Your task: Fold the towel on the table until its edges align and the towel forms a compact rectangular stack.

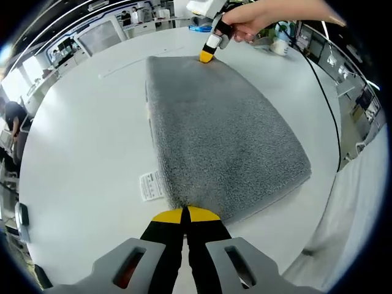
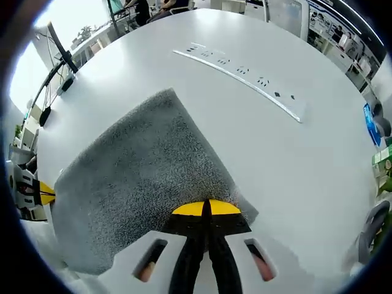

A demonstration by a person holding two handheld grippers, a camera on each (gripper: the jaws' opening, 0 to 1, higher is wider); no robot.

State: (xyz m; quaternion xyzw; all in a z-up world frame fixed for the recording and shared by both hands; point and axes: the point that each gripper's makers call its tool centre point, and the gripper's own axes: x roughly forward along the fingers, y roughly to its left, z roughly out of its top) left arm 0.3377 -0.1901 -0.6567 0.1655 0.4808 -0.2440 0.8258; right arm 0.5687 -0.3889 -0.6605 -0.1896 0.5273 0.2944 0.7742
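A grey towel (image 1: 220, 135) lies folded flat on the white table (image 1: 86, 141), with a white label (image 1: 150, 185) sticking out from its near left edge. My left gripper (image 1: 184, 214) has its yellow-tipped jaws pressed together on the towel's near corner. At the far corner, a hand (image 1: 263, 18) holds my right gripper (image 1: 208, 54), tip down on the towel. In the right gripper view the towel (image 2: 141, 177) spreads ahead and my right gripper (image 2: 205, 208) is shut on its near corner. The left gripper (image 2: 33, 193) shows at the towel's far left end.
A long white power strip (image 2: 245, 75) lies across the table beyond the towel. A black cable (image 1: 324, 92) runs along the table's right side, near its edge. A blue object (image 2: 370, 125) sits at the far right. Desks and a person (image 1: 12, 116) stand further off.
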